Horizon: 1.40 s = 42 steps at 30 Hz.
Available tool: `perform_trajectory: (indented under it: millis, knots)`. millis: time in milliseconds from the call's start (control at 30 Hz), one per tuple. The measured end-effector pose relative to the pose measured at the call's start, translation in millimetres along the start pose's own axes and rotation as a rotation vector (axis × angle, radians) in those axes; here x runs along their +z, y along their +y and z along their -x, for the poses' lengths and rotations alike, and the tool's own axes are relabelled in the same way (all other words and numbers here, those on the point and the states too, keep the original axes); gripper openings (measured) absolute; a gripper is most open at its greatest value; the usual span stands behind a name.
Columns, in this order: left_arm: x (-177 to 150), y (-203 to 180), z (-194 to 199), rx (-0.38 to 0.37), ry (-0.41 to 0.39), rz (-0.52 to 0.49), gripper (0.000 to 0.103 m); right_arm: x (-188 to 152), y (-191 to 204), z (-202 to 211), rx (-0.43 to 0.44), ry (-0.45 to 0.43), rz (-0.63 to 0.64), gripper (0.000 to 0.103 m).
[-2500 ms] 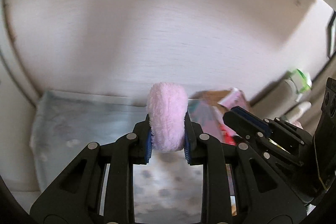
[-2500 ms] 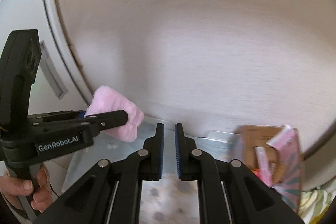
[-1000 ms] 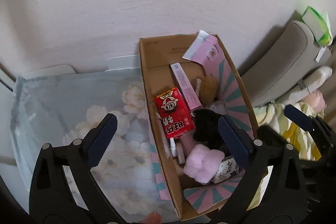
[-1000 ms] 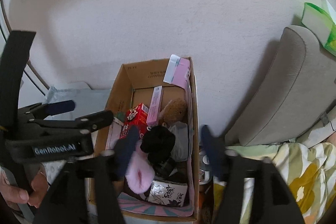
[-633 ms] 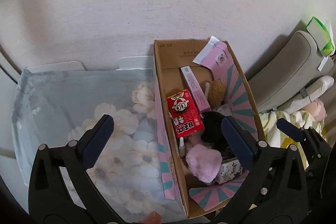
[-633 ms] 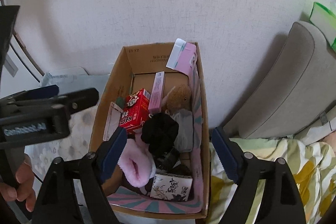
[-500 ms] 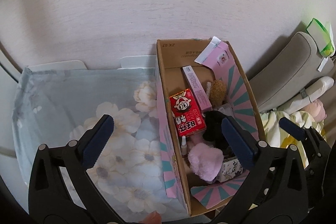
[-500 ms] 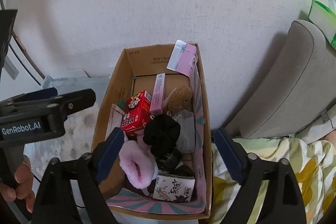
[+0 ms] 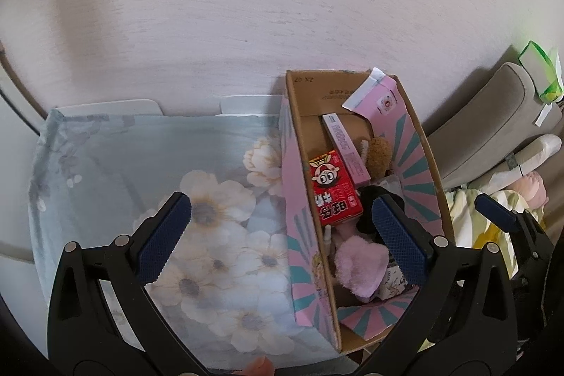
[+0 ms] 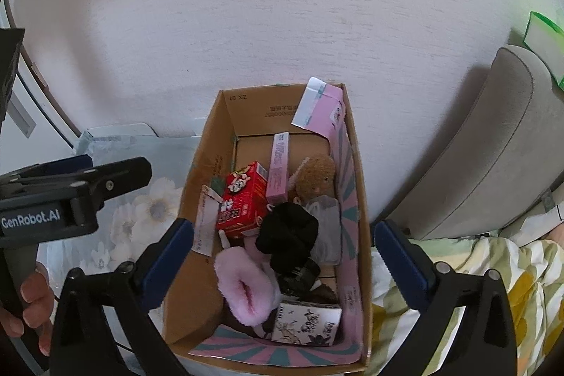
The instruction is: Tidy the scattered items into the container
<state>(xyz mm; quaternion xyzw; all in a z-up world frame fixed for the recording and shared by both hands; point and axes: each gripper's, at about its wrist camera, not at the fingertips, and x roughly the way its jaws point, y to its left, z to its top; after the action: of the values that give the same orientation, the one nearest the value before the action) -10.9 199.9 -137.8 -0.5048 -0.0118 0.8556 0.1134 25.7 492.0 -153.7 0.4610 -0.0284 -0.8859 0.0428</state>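
Both tools hang empty over the cardboard box: the left gripper gapes wide, and the right gripper has just been opening, nothing between its jaws. Inside lie one pink fluffy pad, one red carton, one black scrunchie and one brown plush. The flowered cloth alongside holds no strays; tidying looks nearly done.

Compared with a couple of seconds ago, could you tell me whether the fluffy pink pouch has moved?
Yes. The fluffy pink pouch was clamped in the left gripper above the floral cloth; now it lies inside the cardboard box, beside the black scrunchie.
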Motion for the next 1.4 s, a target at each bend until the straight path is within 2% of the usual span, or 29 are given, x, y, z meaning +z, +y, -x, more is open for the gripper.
perform_trajectory:
  millis: [233, 400, 567, 867, 1167, 1400]
  knots:
    - [2.0, 27.2, 20.7, 0.034, -0.019, 0.000, 0.103, 5.3, 21.5, -1.5, 0.065, 0.015, -0.006, 0.103]
    - [0.7, 52.1, 41.5, 0.072, -0.045, -0.003, 0.103, 9.8, 51.7, 1.7, 0.035, 0.022, 0.039, 0.103]
    - [-0.3, 76.9, 67.1, 0.079, -0.067, 0.004, 0.103, 15.0, 81.7, 12.4, 0.078, 0.012, 0.030, 0.103]
    - [0.5, 113.9, 111.2, 0.100, -0.112, 0.012, 0.103, 26.0, 136.3, 46.2, -0.024, -0.097, 0.007, 0.103]
    - [1.9, 146.9, 142.2, 0.130, -0.167, 0.024, 0.103, 35.9, 172.3, 56.8, -0.036, -0.108, -0.008, 0.103]
    - [3.2, 164.3, 147.3, 0.139, -0.176, 0.030, 0.103, 36.7, 186.9, 58.3, -0.098, -0.131, -0.009, 0.103]
